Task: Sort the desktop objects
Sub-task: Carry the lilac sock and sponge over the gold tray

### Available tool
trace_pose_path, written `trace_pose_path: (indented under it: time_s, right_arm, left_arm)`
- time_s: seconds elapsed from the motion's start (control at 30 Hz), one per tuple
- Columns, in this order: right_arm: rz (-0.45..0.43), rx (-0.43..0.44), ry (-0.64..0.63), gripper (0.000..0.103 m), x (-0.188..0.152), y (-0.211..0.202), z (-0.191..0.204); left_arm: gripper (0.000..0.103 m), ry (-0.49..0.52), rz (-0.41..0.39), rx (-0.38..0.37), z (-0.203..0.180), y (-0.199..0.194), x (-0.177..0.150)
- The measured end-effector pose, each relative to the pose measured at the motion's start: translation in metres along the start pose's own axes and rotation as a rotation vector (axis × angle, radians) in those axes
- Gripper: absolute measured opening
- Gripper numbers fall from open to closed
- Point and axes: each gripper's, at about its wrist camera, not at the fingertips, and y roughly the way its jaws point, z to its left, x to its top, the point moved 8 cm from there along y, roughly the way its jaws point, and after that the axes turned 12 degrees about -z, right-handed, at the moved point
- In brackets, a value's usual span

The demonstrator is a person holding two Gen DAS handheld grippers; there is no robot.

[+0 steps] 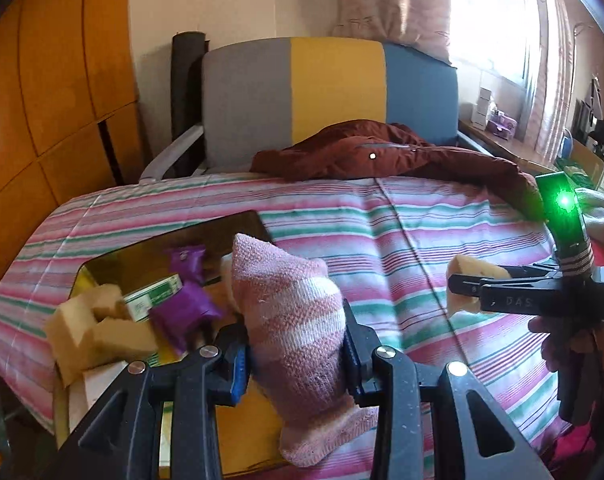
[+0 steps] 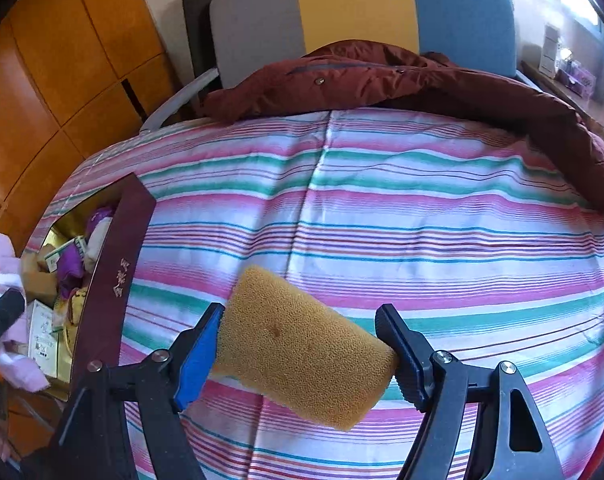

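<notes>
My left gripper (image 1: 295, 354) is shut on a pink and white striped sock (image 1: 297, 320), held above the near right part of a dark box with a gold lining (image 1: 237, 222). The box holds yellow sponges (image 1: 97, 328), purple packets (image 1: 183, 308) and a green and white carton (image 1: 153, 296). My right gripper (image 2: 302, 354) is shut on a yellow sponge (image 2: 297, 352), held above the striped bedspread (image 2: 422, 220), to the right of the box (image 2: 113, 276). The right gripper also shows in the left wrist view (image 1: 468, 290).
A dark red jacket (image 1: 382, 152) lies at the far side of the bed, before a grey, yellow and blue chair back (image 1: 334, 88). A wooden wardrobe (image 1: 41, 100) stands at the left. A cluttered window shelf (image 1: 502, 124) runs along the right.
</notes>
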Motion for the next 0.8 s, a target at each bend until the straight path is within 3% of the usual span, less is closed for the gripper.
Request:
trace_pose_path:
  time_s: [0.43,0.8]
  right_arm:
    - [0.004,0.104,-0.034,0.076,0.002,-0.013,0.05]
    - [-0.036,0.272,-0.091,0.076,0.004,-0.048,0.137]
  left_arm:
    - [0.037,-0.142,0.02,0.06,0.075,-0.022,-0.023]
    - [0.037,-0.309,0.01,0.121,0.15,-0.048,-0.039]
